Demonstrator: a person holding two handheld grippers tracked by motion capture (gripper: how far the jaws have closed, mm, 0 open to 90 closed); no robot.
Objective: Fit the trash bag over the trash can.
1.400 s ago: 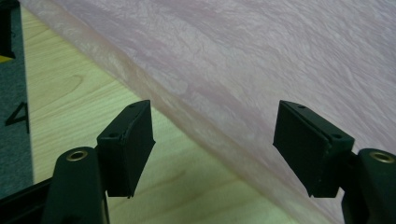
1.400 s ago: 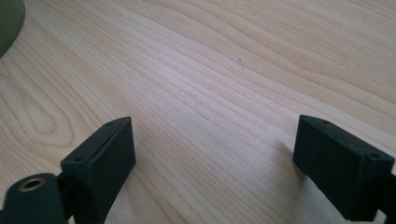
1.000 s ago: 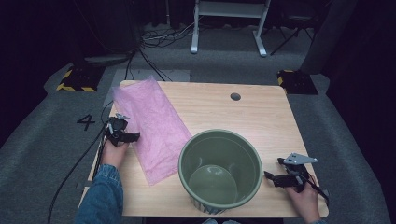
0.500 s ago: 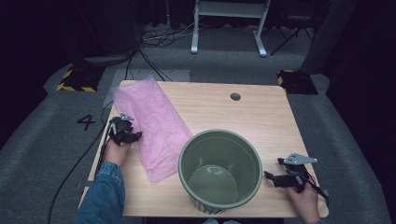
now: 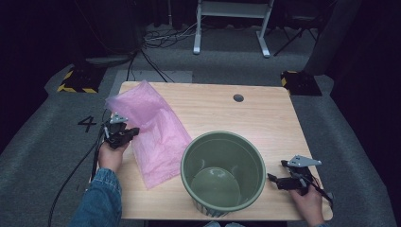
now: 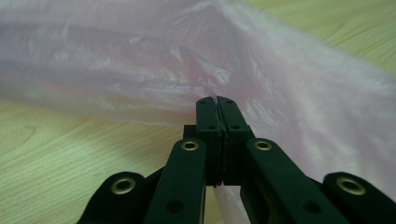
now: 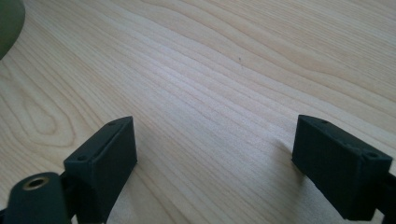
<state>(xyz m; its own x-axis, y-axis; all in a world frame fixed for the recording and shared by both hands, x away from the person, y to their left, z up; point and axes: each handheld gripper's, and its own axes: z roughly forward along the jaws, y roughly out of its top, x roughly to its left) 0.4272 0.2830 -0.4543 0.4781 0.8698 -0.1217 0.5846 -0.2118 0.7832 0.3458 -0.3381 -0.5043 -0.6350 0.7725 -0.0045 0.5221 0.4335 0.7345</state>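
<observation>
1. The left gripper (image 5: 126, 133) had just been closing and pinched the pink plastic bag (image 5: 156, 127) at its left edge, jaws pressed together on the film
2. The bag lay on the table (image 5: 265, 118), left of the green bucket (image 5: 222, 172)
3. The right gripper (image 5: 276, 180) rested near the bucket's right side, jaws wide, holding nothing

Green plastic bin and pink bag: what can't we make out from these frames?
- Round green plastic bin: its base is cut off by the high view's bottom edge; the right gripper view catches a sliver at its left edge.
- Thin pink plastic bag: whether its mouth is open is not readable; folds hide it.
- Left gripper: shut on the bag, but how much film is pinched is hidden by the jaws.
</observation>
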